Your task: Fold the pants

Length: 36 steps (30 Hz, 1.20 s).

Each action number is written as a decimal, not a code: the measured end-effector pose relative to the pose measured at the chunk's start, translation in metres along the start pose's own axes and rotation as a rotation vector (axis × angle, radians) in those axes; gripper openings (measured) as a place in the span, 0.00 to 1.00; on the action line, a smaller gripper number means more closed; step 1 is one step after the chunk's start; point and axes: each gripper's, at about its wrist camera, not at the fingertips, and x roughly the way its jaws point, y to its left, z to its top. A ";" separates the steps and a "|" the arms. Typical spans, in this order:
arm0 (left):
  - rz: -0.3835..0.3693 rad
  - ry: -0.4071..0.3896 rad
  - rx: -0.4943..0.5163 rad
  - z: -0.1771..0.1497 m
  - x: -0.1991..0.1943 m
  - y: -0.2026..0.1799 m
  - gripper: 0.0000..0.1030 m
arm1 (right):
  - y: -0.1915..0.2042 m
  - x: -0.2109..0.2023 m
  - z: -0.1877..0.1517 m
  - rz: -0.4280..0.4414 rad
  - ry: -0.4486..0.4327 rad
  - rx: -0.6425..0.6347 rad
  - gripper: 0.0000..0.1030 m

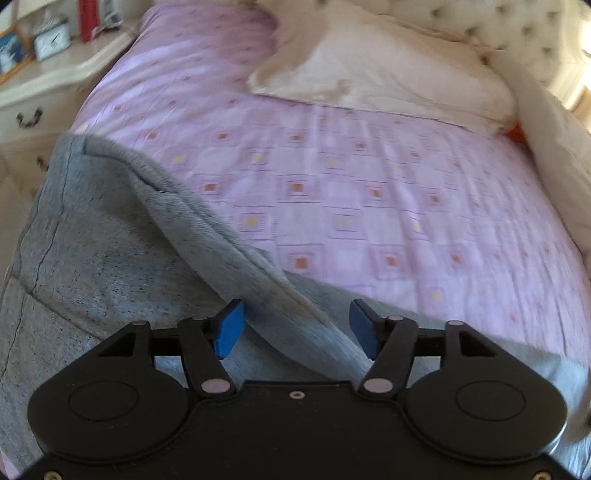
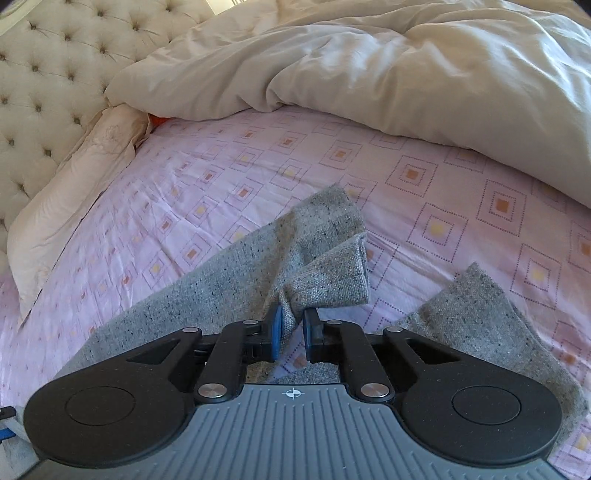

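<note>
Right now the grey pants (image 1: 110, 258) lie spread on the pink bed sheet (image 1: 369, 192), below the pillow (image 1: 369, 70). The left hand-held gripper (image 1: 295, 328) stands released over the waistband; the right hand-held gripper (image 2: 291, 334) pinches a leg cuff (image 2: 325, 273). Next, I'd guess, that cuff must be carried toward the waistband.

Everything's sitting around a bed with a pink sheet printed with little orange and yellow squares (image 1: 369, 206). A cream button-tufted upholstered headboard (image 2: 40, 74) is running along its head end, with a flat cream pillow (image 1: 384, 74) lying against it. A rumpled off-white duvet (image 2: 369, 66) is piling up on the bed's far side. A cream curvy-fronted wooden nightstand (image 1: 33, 96) is standing beside the bed, carrying a red bottle (image 1: 88, 18). Daylight's falling across the sheet.
</note>
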 end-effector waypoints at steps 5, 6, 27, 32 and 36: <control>0.045 0.071 -0.044 0.010 0.028 0.005 0.64 | 0.003 0.000 0.000 -0.005 0.000 -0.014 0.12; 0.053 0.082 -0.046 0.011 0.032 0.005 0.63 | 0.004 0.000 0.000 -0.003 -0.001 -0.015 0.12; -0.105 -0.215 0.085 -0.021 -0.107 0.011 0.11 | 0.007 -0.110 0.026 0.109 -0.209 -0.092 0.11; -0.120 -0.165 0.129 -0.087 -0.117 0.029 0.11 | -0.036 -0.099 -0.026 -0.026 -0.122 -0.031 0.11; -0.090 -0.042 0.145 -0.133 -0.086 0.039 0.11 | -0.047 -0.077 -0.055 -0.082 -0.060 -0.013 0.11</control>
